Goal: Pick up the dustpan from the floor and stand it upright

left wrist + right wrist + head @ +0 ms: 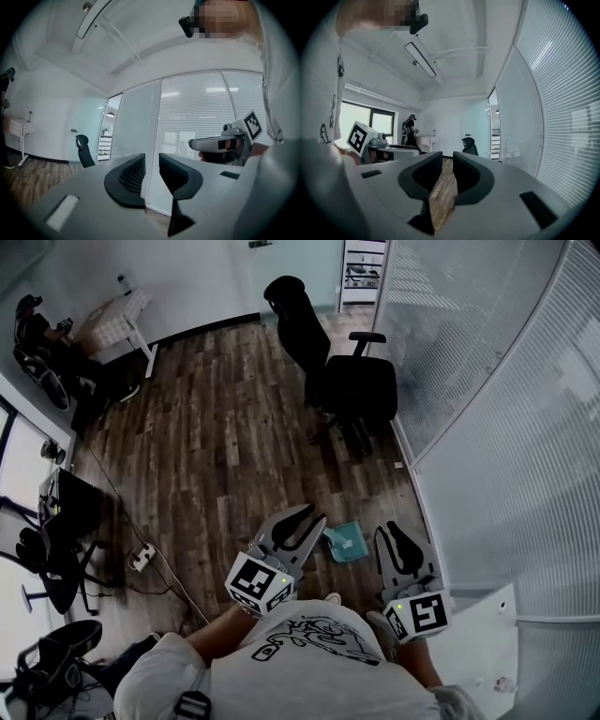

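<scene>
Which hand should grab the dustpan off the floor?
Probably left. In the head view the left gripper ends right beside the teal dustpan, while the right gripper sits slightly farther off. Both are empty with jaws apart, so it is close.

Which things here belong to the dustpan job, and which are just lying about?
Job: dustpan; left gripper and right gripper, both open and empty.
Lying about: office chair; white table; power strip.
</scene>
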### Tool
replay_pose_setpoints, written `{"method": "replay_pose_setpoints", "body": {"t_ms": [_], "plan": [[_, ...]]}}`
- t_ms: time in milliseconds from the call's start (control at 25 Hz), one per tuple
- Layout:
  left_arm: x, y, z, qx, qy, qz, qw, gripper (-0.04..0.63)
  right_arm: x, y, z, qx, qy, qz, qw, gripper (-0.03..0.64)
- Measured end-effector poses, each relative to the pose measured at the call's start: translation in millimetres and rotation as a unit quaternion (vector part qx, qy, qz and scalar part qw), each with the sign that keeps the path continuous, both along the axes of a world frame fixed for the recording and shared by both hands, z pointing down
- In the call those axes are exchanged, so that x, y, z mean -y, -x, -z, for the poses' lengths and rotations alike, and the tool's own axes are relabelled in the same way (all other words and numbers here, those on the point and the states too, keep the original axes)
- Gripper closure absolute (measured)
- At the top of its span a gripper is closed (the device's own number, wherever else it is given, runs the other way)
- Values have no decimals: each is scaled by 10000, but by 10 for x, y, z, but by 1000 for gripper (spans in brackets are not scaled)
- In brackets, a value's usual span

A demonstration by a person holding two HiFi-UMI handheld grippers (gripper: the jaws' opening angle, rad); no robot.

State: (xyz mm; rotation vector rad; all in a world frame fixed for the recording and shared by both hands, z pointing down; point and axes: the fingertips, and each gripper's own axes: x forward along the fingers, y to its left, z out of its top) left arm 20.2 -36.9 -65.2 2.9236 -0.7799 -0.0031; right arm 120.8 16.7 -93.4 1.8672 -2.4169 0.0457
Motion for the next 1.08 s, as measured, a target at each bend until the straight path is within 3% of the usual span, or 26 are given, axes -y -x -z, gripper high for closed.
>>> {"method": "replay_pose_setpoints", "body": {"t_ms": [1080], "plan": [[107,-84,-41,34,88,-217,9997,511,161,-24,39,-14,-26,-87,10000,575]]}}
